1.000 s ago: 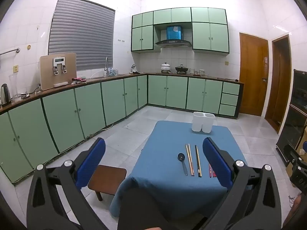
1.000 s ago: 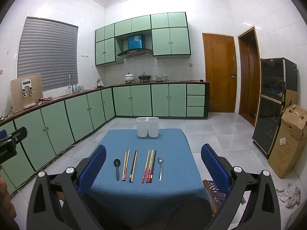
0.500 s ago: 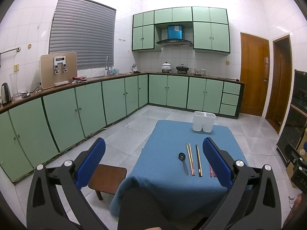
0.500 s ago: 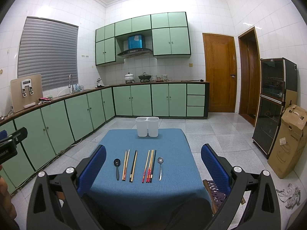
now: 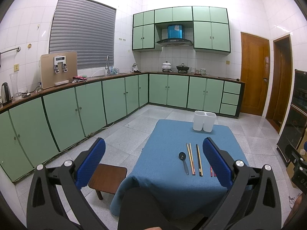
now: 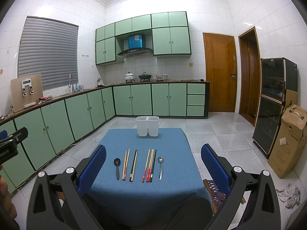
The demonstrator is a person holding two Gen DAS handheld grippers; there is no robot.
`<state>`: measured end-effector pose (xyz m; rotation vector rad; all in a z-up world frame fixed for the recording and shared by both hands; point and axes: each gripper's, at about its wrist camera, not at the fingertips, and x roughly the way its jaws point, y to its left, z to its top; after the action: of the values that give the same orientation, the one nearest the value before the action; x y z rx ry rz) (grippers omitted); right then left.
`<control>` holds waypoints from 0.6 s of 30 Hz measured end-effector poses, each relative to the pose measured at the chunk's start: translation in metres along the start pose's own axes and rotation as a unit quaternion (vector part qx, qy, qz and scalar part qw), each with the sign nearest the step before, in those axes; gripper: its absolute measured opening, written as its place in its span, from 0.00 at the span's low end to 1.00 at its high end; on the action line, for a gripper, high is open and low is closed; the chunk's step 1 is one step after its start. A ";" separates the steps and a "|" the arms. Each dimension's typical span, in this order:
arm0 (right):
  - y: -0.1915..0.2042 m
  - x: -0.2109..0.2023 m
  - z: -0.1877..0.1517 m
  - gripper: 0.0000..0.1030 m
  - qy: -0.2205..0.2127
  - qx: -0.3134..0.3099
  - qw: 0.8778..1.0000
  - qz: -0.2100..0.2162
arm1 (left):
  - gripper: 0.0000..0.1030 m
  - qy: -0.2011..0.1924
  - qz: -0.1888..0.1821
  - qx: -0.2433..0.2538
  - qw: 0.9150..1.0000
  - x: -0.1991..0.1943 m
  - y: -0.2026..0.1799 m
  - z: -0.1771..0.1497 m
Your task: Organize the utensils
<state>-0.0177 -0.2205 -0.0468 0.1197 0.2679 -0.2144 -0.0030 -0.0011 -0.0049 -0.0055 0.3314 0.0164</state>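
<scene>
A low table under a blue cloth (image 6: 165,141) carries a row of utensils. From left to right lie a black spoon (image 6: 117,165), several pairs of chopsticks (image 6: 133,164) and a steel spoon (image 6: 160,165). A white two-compartment holder (image 6: 147,126) stands at the table's far edge. My right gripper (image 6: 153,164) hangs open above the near edge, nothing between its fingers. My left gripper (image 5: 153,163) is open too, left of the table; it shows the black spoon (image 5: 183,160), chopsticks (image 5: 198,159) and holder (image 5: 204,120).
Green cabinets (image 6: 86,111) run along the left and back walls. A small wooden stool (image 5: 107,178) stands left of the table. A cardboard box (image 6: 287,143) and a dark cabinet (image 6: 272,103) stand at the right, beside wooden doors (image 6: 220,74).
Both views have barely shifted; the utensils lie where they were and both grippers stay open.
</scene>
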 end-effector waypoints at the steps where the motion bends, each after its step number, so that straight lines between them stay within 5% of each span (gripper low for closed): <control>1: 0.000 0.000 0.000 0.94 0.000 0.000 1.000 0.000 | 0.95 0.000 0.001 0.000 1.000 0.000 0.000 0.000; 18: 0.000 -0.001 0.001 0.94 0.001 -0.001 1.000 -0.001 | 0.95 0.001 0.002 0.001 1.000 0.002 0.000 0.000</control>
<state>-0.0182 -0.2200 -0.0460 0.1181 0.2696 -0.2152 -0.0011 -0.0010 -0.0055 -0.0038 0.3341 0.0193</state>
